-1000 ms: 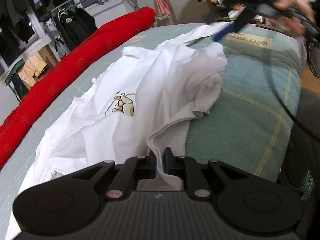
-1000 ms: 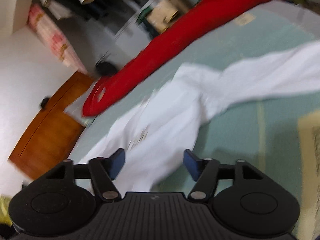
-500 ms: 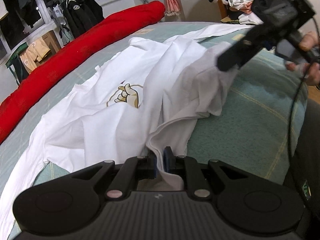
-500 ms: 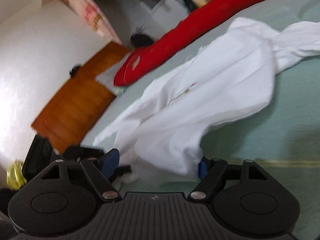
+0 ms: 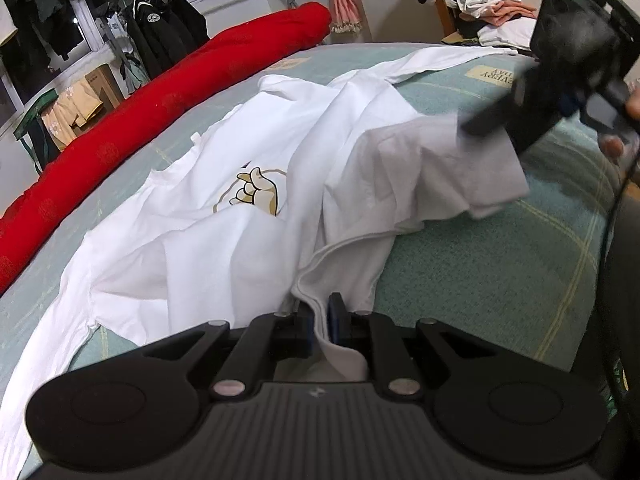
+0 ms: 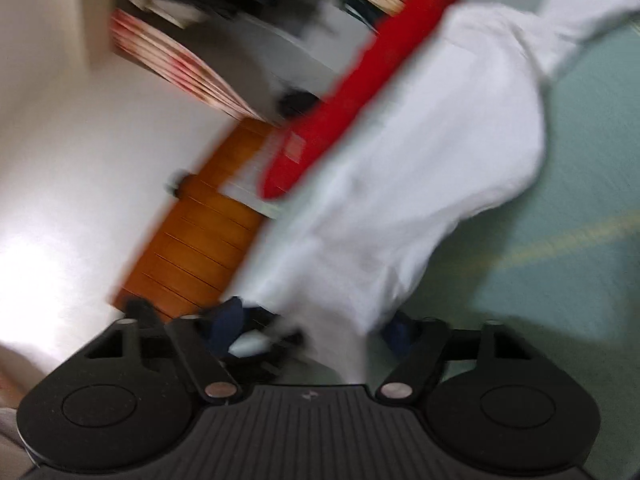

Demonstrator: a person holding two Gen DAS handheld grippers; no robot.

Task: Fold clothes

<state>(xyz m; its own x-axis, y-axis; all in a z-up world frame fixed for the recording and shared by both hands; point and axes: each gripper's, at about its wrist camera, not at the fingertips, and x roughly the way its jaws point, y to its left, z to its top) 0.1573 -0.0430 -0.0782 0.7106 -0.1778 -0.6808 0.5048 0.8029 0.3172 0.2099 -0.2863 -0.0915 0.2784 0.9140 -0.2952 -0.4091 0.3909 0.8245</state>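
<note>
One white T-shirt (image 5: 256, 216), crumpled on the bed (image 5: 500, 272) ahead of both tongs. Left tongs (image 5: 319, 317) clamped on its edge; right tongs (image 6: 316, 328) apart, with cloth draped between the fingers.

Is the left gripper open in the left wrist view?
No, the left gripper is shut on an edge of the white T-shirt.

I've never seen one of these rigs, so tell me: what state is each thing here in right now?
White cotton T-shirt with hand print: crumpled, unfolded, on the bed.
Left tool: shut on the shirt's edge.
Right tool: open, shirt cloth between its fingers; view blurred.
Long red bolster: lying along the bed's far side.
</note>
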